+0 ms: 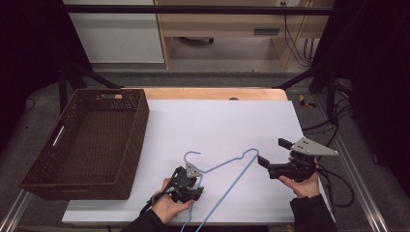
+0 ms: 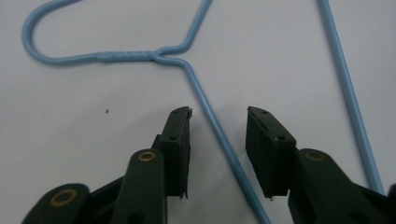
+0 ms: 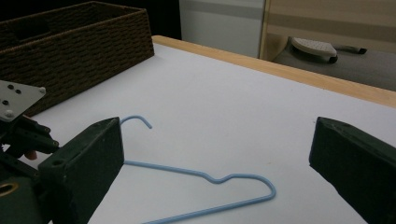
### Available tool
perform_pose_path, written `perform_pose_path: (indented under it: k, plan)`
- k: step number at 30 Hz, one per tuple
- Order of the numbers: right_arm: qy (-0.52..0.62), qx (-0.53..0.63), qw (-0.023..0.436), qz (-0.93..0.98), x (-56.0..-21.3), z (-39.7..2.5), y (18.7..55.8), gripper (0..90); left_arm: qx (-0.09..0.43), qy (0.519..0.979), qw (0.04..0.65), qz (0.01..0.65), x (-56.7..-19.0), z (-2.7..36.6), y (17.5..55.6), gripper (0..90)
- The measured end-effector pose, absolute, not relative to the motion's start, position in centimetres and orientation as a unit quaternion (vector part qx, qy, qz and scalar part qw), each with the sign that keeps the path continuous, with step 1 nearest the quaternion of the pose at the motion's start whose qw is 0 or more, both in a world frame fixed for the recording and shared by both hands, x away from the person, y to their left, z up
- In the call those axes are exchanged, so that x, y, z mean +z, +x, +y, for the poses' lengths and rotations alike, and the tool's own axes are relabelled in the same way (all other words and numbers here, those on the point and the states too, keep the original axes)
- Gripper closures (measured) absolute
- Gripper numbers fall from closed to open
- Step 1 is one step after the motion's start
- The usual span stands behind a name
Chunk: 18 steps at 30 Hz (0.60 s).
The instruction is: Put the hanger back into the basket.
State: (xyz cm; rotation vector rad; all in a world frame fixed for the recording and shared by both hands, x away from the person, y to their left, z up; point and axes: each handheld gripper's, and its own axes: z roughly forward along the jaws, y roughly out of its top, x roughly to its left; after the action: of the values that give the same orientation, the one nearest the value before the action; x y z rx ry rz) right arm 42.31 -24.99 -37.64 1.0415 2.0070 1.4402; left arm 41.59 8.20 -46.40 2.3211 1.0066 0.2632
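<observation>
I see the hanger (image 2: 212, 116) flat on the table (image 1: 217, 121); its wire arm runs between my left hand-held gripper's (image 2: 218, 112) released jaws. Right hand-held gripper (image 1: 271, 152) released, just beside the hanger's shoulder.

I see a brown wicker basket (image 1: 92, 145) on the left of the white-covered table (image 1: 217, 121), wooden furniture (image 1: 227, 24) behind.
</observation>
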Motion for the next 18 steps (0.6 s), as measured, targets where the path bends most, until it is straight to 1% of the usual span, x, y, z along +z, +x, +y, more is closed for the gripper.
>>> perform_pose_path:
  k: [2,3,4,5,16,18]
  plan:
    - [0.377,0.522,0.228,0.73,-37.7,-25.0,42.3,3.6,0.105,0.872,0.29,0.381,-46.3,8.1,41.5,64.4]
    - [0.378,0.522,0.228,0.73,-37.7,-24.9,42.3,3.6,0.107,0.869,0.291,0.385,-46.4,8.0,41.5,64.4]
    - [0.378,0.522,0.227,0.73,-37.7,-24.9,42.4,3.6,0.111,0.868,0.289,0.388,-46.4,7.9,41.4,67.8]
    - [0.378,0.521,0.226,0.731,-37.7,-24.8,42.3,3.6,0.123,0.866,0.285,0.392,-46.4,7.7,41.3,69.0]
    - [0.377,0.516,0.223,0.736,-38.0,-24.4,42.5,3.6,0.135,0.861,0.263,0.415,-46.3,6.7,41.0,81.5]
    - [0.378,0.517,0.222,0.735,-38.1,-24.3,42.5,3.6,0.135,0.861,0.261,0.416,-46.2,6.6,41.0,82.5]
